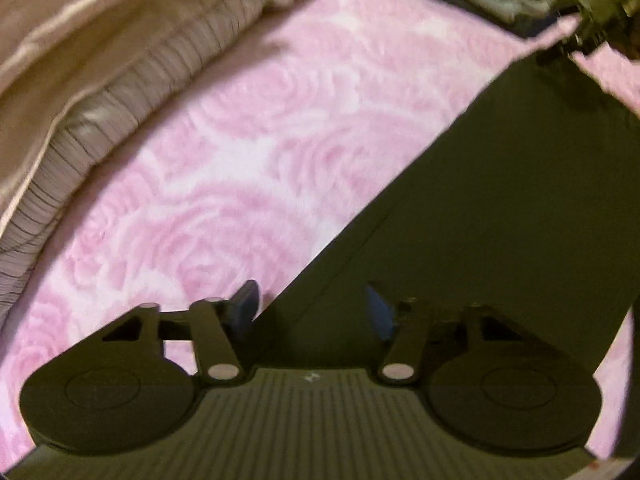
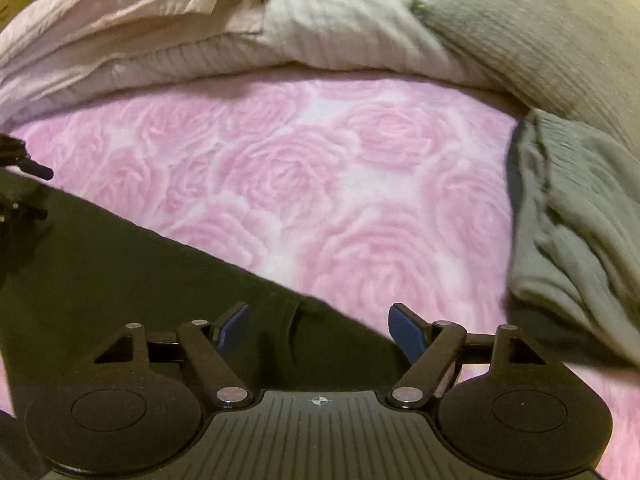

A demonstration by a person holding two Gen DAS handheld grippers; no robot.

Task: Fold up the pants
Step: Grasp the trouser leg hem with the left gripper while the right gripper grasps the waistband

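Observation:
Dark pants [image 1: 500,208] lie flat on a pink rose-patterned blanket [image 1: 248,152], running diagonally from lower middle to upper right in the left wrist view. My left gripper [image 1: 312,308] is open, its blue pads straddling the pants' near corner edge. The right gripper [image 1: 580,36] shows at the far end of the pants. In the right wrist view the pants [image 2: 140,264] fill the lower left, and my right gripper [image 2: 320,330] is open over their corner. The left gripper [image 2: 20,192] appears at the left edge.
Crumpled pale pink bedding [image 1: 80,60] is heaped along the left and back. A grey ribbed knit garment [image 2: 568,216] lies bunched at the right of the blanket [image 2: 320,184], with more light fabric [image 2: 340,32] piled behind.

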